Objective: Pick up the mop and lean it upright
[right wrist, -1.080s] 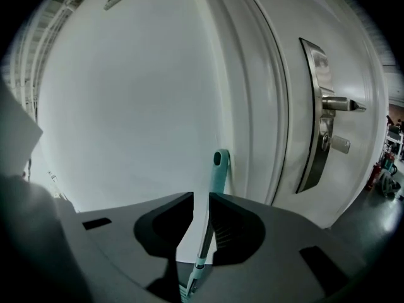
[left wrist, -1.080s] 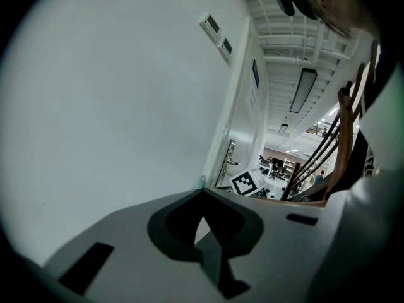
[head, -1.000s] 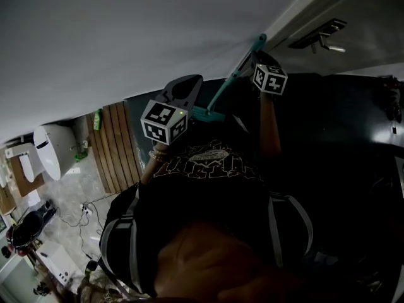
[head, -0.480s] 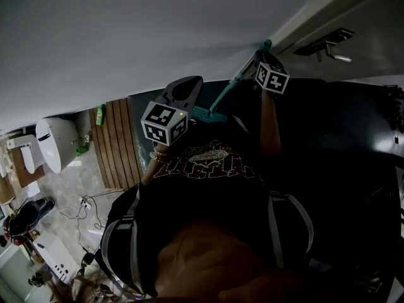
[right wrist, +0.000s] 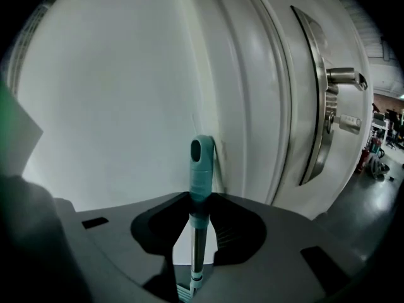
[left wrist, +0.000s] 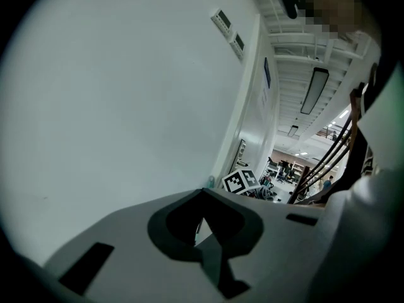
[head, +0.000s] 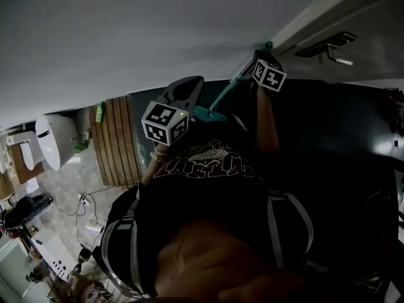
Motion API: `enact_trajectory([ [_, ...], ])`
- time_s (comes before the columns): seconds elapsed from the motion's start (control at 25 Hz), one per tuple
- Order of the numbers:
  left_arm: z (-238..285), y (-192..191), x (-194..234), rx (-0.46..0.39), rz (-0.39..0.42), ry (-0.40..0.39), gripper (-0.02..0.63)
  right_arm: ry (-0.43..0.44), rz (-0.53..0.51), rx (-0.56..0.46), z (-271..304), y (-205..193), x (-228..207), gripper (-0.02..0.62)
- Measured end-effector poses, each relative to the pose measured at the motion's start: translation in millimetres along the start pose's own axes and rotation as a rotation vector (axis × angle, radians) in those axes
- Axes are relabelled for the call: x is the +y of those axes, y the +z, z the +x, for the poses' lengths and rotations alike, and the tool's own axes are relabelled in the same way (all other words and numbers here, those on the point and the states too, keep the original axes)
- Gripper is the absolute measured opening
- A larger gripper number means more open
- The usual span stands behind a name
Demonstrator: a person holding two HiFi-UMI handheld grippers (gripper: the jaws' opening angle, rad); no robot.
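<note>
The mop (head: 228,84) has a teal handle and a metal shaft, and it stands up against the white wall (head: 126,36) beside the door frame. Its teal head (head: 208,113) is low by the wall. My right gripper (head: 259,57) is shut on the upper handle. In the right gripper view the teal grip (right wrist: 201,166) rises between the jaws of the right gripper (right wrist: 197,212), its tip at the wall. My left gripper (head: 188,84) hangs beside the mop head, shut and holding nothing. In the left gripper view the left gripper (left wrist: 201,221) faces the wall.
A white door with a metal lever handle (right wrist: 344,76) is just right of the mop. A wooden slatted mat (head: 117,145), a toilet (head: 50,145), a green bottle (head: 100,115) and floor cables (head: 85,210) lie to the left. The person's dark torso fills the lower head view.
My right gripper has moved slightly up and toward the wall with the mop handle. The left gripper has stayed in place.
</note>
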State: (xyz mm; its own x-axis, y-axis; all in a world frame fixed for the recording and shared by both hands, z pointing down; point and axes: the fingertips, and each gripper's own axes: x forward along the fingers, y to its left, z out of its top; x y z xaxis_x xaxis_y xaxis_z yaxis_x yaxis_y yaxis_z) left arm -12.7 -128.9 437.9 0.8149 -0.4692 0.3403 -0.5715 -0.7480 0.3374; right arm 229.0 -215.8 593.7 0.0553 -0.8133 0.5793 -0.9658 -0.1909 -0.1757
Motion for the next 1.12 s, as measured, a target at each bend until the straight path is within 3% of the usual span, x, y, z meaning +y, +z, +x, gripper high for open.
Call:
enact_trajectory([
  [0.16,-0.9,-0.2,1.8,0.000,-0.004,0.003,0.046,-0.017,0.020,-0.017,-0.1,0.1,-1.1,0.110],
  [1.12,-2.7,-6.2,-12.3,0.022,0.015,-0.048,0.046,0.078,-0.037,-0.044,-26.8,-7.4,22.2,0.110],
])
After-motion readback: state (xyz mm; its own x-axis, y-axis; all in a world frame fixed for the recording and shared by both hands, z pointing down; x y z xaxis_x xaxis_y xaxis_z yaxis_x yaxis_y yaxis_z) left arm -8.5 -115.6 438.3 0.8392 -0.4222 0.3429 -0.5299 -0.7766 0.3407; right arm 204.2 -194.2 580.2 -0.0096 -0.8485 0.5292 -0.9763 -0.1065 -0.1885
